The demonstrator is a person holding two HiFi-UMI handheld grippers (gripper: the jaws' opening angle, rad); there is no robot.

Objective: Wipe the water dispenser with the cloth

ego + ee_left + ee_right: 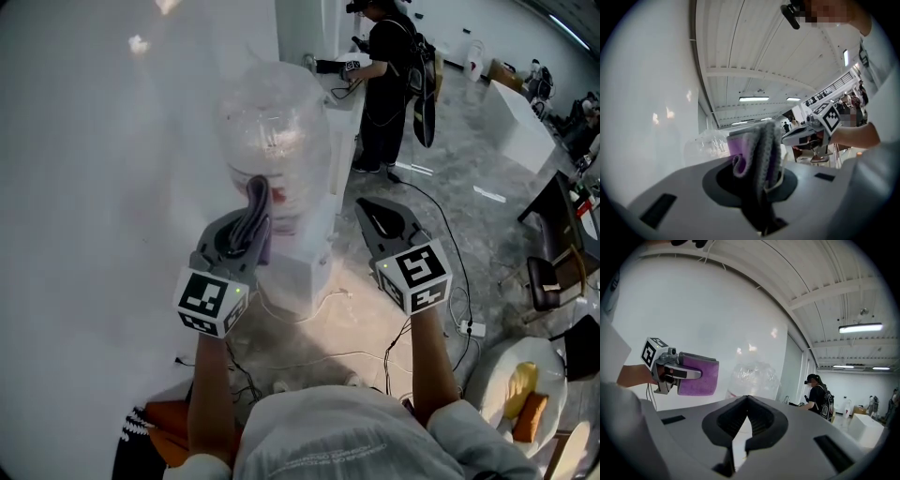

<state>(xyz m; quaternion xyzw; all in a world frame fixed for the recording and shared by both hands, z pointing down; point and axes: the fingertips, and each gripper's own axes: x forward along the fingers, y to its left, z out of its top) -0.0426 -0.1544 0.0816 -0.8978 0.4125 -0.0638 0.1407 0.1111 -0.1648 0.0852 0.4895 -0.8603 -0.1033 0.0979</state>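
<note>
The water dispenser (305, 272) is a white cabinet against the wall, with a clear bottle (277, 122) upside down on top. My left gripper (251, 223) is shut on a folded grey and purple cloth (257, 208), held up just in front of the bottle's neck. In the left gripper view the cloth (758, 152) stands upright between the jaws and hides their tips. My right gripper (375, 211) hangs to the right of the dispenser, shut and holding nothing. In the right gripper view its jaw tips (747, 400) meet, and beyond them are the cloth (697, 377) and the bottle (752, 376).
A bare white wall (103, 187) runs along the left. A person in black (389, 80) stands at a counter behind the dispenser. Cables and a power strip (473, 328) lie on the floor. A round table (497, 375) with yellow and orange items is at lower right.
</note>
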